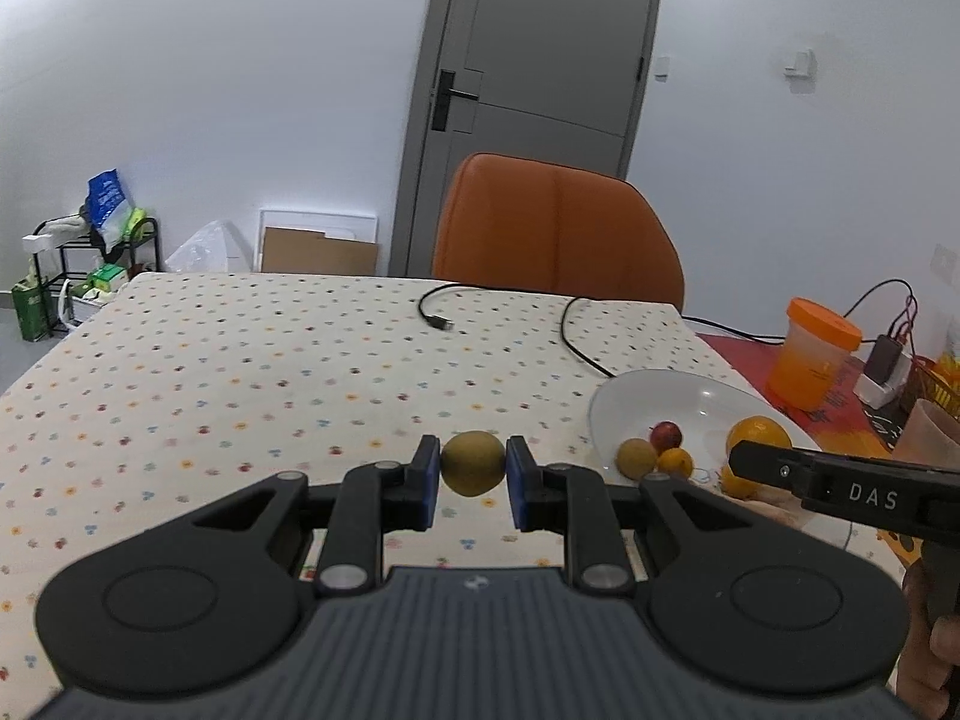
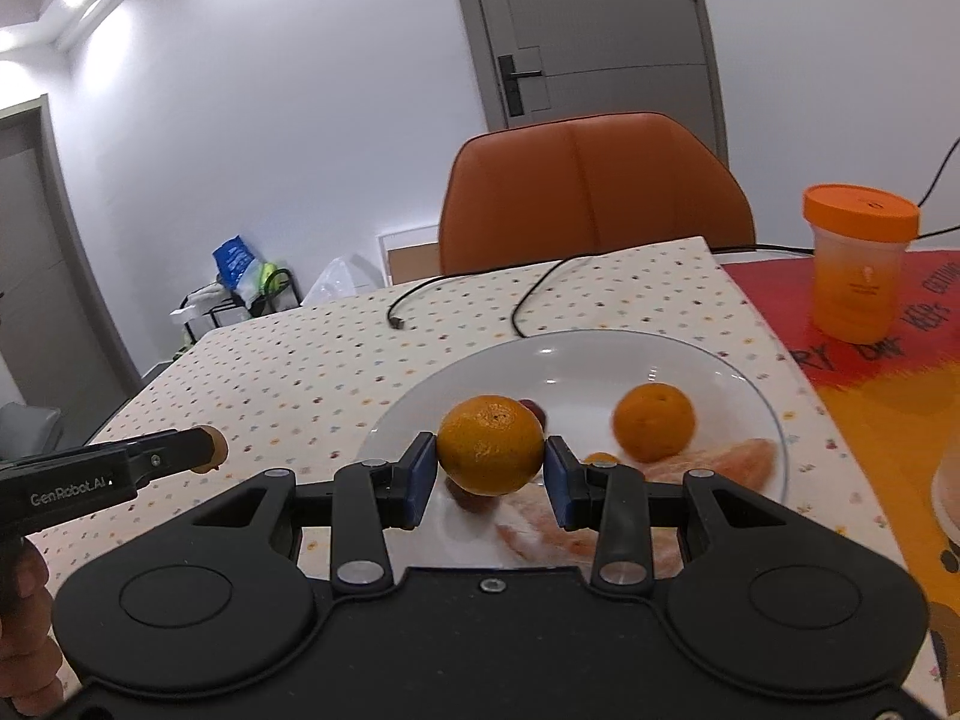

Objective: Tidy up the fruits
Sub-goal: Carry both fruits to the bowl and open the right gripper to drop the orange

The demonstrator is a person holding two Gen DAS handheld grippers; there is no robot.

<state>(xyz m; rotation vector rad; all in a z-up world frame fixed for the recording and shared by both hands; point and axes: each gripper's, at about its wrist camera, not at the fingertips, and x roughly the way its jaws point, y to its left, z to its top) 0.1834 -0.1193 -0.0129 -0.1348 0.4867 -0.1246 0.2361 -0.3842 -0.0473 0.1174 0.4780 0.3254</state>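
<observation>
My left gripper [image 1: 473,474] is shut on a yellow-green round fruit [image 1: 473,463], held above the dotted tablecloth left of the glass plate [image 1: 690,387]. On that plate lie a tan fruit [image 1: 637,458], a small red fruit [image 1: 666,434] and a small orange [image 1: 675,462]. My right gripper [image 2: 489,471] is shut on an orange [image 2: 490,445] just over the near left part of the plate [image 2: 600,354]. A second orange [image 2: 654,422] rests on the plate to the right. The right gripper's arm [image 1: 840,489] shows in the left wrist view over the plate's near rim.
A black cable [image 1: 576,324] lies across the far table. An orange-lidded jar [image 2: 858,261] stands on the red mat at right. An orange chair [image 1: 555,228] is behind the table. A hand [image 2: 24,630] holds the left gripper's handle.
</observation>
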